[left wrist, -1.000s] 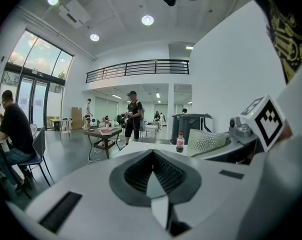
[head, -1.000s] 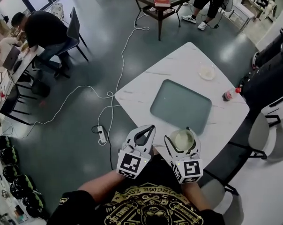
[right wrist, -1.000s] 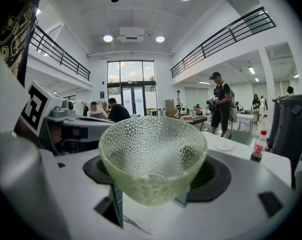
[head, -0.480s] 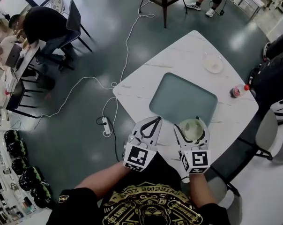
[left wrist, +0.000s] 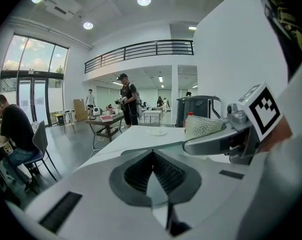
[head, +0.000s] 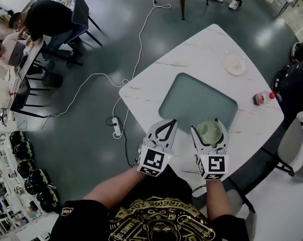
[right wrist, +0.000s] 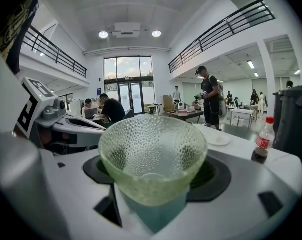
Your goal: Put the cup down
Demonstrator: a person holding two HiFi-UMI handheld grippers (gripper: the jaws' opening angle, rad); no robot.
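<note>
Left gripper (head: pixel 169 124) idle, jaws pressed together on nothing. Right gripper (head: pixel 207 128) pinched the dimpled glass cup (right wrist: pixel 152 154), held over the near edge of the teal tray (head: pixel 196 102) on the table (head: pixel 191 59). Risk: letting go early or tilted could tip the cup or drop it off the table's near edge. Cup looked empty, as did the small dish (head: pixel 234 64). Capped bottle (head: pixel 264 97) sat at far right, contents unclear.
</note>
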